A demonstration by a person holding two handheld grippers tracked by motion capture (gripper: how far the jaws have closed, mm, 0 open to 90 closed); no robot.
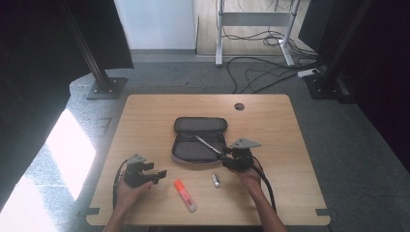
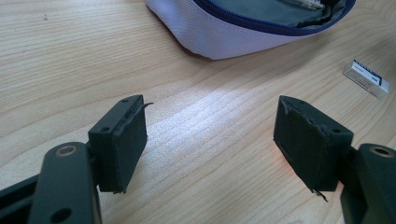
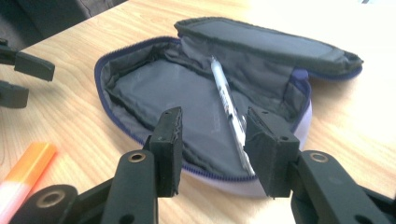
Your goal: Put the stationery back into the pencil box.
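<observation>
An open grey pencil case [image 1: 199, 140] with a blue zip lies in the middle of the wooden table [image 1: 270, 125]. A clear pen [image 1: 208, 145] rests slanted inside it. My right gripper [image 1: 225, 157] hovers at the case's near right rim, open; in the right gripper view the pen [image 3: 226, 100] ends beside the right jaw of the gripper [image 3: 215, 135], not pressed by the pads. My left gripper [image 1: 157, 174] rests low at the front left, open and holding nothing. Seen from the left gripper [image 2: 210, 126], bare wood lies between its jaws, with the case [image 2: 224, 32] beyond.
An orange highlighter [image 1: 185, 195] lies near the front edge between my hands. A small white eraser [image 1: 215, 181] sits just right of it, in front of the case. A round cable hole [image 1: 239, 106] is at the table's far side.
</observation>
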